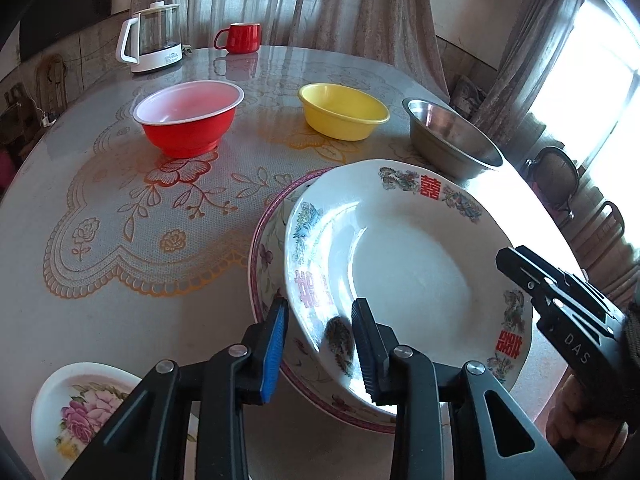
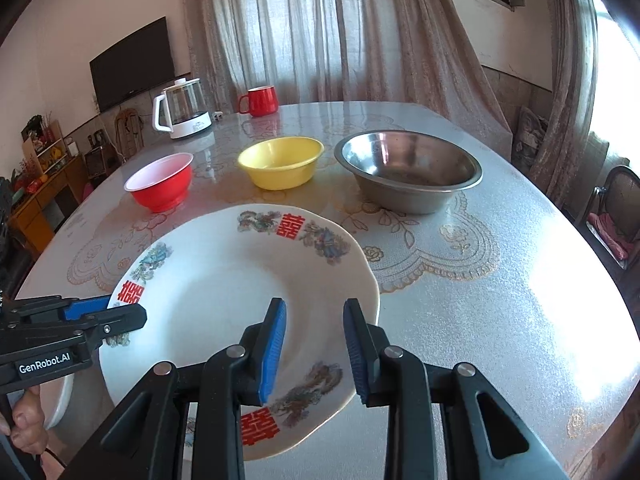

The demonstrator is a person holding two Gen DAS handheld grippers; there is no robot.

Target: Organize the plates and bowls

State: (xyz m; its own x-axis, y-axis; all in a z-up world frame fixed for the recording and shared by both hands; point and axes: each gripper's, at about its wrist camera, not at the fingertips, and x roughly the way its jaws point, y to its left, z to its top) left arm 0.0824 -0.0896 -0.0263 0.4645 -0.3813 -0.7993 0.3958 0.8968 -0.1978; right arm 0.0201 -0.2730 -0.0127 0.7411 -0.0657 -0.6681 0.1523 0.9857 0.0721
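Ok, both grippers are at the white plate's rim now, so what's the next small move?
Probably lower the white plate flat onto the pink-rimmed plate beneath it. It sits tilted, overlapping that plate, with the left gripper and right gripper each straddling its rim, fingers apart. Levelling it first should keep it from sliding when released.

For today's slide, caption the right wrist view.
Both grippers straddle a phoenix-patterned plate before three bowls.

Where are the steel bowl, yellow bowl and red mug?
steel bowl [image 2: 408, 168], right wrist view, inner wall.
yellow bowl [image 2: 280, 172], right wrist view, outer wall.
red mug [image 1: 242, 38], left wrist view, body.
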